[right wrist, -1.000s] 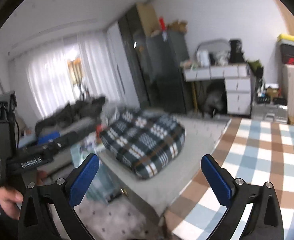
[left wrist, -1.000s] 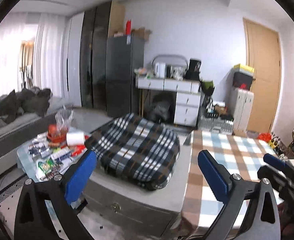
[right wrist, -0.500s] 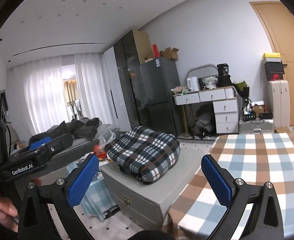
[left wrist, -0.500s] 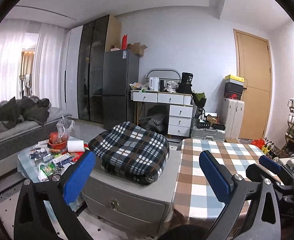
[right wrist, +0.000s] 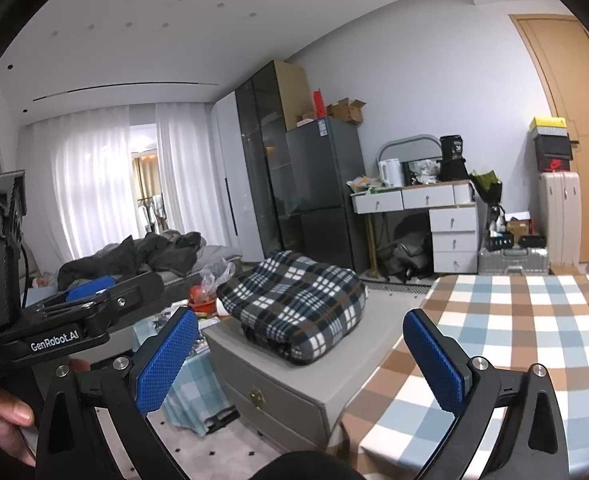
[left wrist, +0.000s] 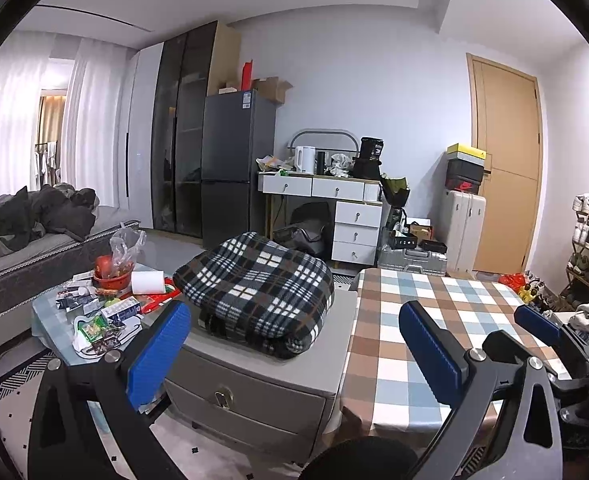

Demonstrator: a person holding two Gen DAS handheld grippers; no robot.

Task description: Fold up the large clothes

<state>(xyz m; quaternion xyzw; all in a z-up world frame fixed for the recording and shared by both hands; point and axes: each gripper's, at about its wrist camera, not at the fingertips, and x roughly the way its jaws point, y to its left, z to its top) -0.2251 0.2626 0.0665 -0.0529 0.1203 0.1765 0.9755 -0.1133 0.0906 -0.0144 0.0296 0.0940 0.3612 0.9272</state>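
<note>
Both fingers [left wrist: 156, 354] spread empty, folded plaid garment [left wrist: 256, 286] beyond, between them

Each black hand-held gripper [right wrist: 300, 356] has 2 blue textured pads [right wrist: 166, 360], silver screws.

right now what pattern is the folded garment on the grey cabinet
Dark plaid with white and brown; clearest in the left wrist view.
</note>
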